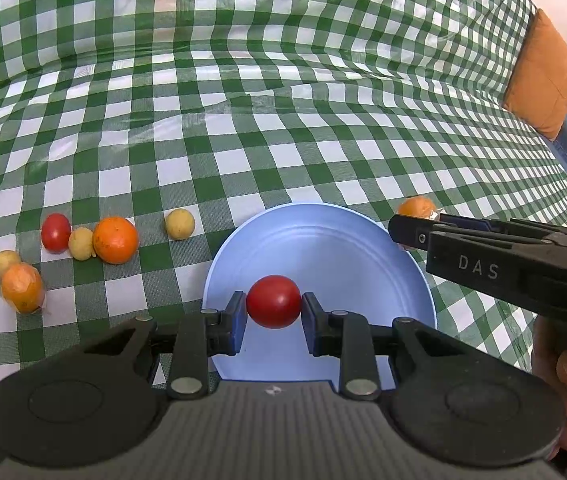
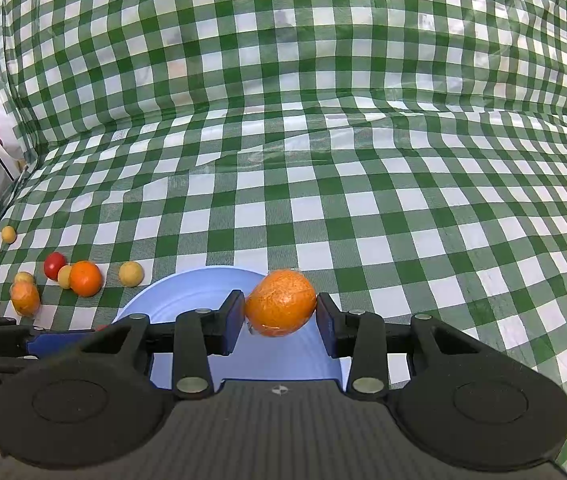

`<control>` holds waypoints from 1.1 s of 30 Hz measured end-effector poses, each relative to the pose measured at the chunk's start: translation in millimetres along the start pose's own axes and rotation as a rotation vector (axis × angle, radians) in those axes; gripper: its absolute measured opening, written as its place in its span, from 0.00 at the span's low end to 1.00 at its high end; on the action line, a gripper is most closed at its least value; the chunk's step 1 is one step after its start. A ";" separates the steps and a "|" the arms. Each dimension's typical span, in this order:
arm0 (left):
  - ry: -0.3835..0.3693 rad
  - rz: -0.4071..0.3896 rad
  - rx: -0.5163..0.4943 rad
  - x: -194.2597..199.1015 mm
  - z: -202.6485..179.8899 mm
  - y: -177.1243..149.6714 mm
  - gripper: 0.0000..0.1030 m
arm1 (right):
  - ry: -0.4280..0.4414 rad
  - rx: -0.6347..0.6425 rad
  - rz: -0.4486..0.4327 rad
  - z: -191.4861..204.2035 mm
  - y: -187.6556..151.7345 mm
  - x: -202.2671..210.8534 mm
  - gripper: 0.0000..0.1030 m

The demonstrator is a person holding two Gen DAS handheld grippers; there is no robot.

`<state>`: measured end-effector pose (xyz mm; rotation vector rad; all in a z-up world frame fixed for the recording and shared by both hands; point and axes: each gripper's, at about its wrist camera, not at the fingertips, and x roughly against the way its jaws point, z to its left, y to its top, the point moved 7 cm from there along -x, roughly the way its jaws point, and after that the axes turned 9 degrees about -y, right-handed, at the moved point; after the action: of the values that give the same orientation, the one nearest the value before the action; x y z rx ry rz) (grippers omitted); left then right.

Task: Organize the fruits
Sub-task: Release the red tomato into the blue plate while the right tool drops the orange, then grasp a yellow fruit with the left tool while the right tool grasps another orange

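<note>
Red cherry tomato (image 1: 274,301) pinched between blue pads, hanging over light-blue plate (image 1: 323,236). Plastic-wrapped orange (image 2: 280,303) clamped likewise over plate's far rim. Left of plate on checked cloth: second tomato (image 1: 56,233), bare orange (image 1: 115,239), another wrapped orange (image 1: 22,287), several small yellow fruits (image 1: 179,223).
</note>
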<state>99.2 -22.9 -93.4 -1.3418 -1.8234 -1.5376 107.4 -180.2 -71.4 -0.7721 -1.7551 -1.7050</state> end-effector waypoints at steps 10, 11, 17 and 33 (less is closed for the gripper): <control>-0.002 -0.001 -0.003 1.3 -1.2 -0.2 0.31 | -0.004 0.001 0.001 0.0 -0.1 -0.8 0.40; -0.003 -0.001 -0.003 1.3 -1.3 -0.2 0.31 | -0.003 0.001 0.001 0.2 -0.2 -1.0 0.40; -0.006 -0.002 -0.008 2.0 -3.3 -0.4 0.31 | -0.004 0.001 0.001 0.4 -0.5 -1.0 0.40; -0.040 -0.008 -0.036 2.6 -9.5 0.9 0.49 | -0.029 -0.038 -0.031 -4.4 2.9 0.5 0.57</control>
<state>96.2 -30.5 -87.9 -1.3921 -1.8356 -1.5657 109.3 -184.5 -69.0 -0.7939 -1.7672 -1.7601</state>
